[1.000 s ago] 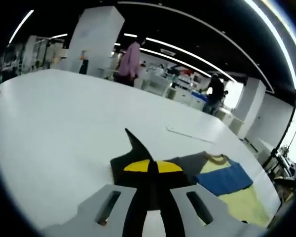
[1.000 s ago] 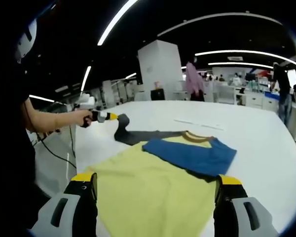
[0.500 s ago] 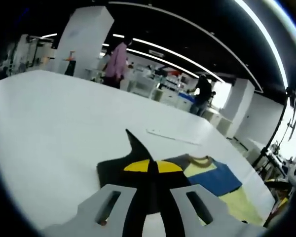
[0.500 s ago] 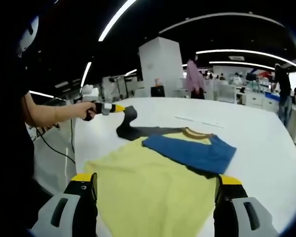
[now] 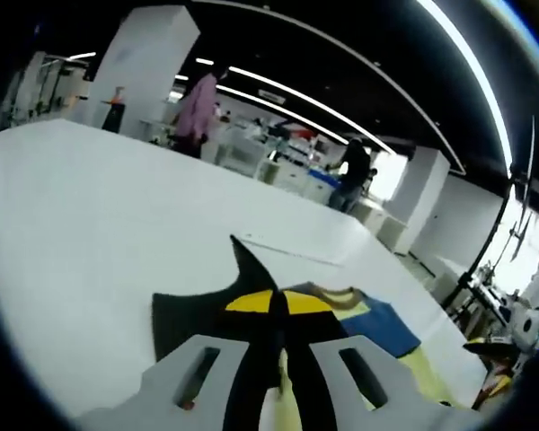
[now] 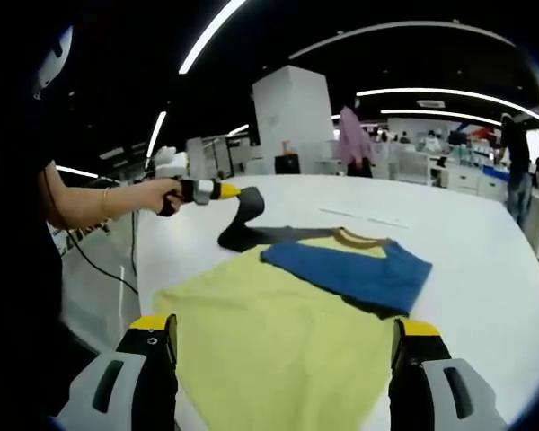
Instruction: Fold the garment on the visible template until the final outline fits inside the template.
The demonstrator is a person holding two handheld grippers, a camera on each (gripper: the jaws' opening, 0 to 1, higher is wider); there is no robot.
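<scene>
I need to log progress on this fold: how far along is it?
Done: the blue sleeve already lies folded across the yellow shirt. In hand: the left gripper is shut on the dark grey sleeve, lifted off the white table. Left: laying it over and folding the body; the right gripper is open.

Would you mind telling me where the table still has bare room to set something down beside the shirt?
The white table lies bare beyond the shirt's collar, up to a thin strip lying there, and wide open on the blue sleeve's side. It is crowded where the left gripper lifts the dark sleeve.
</scene>
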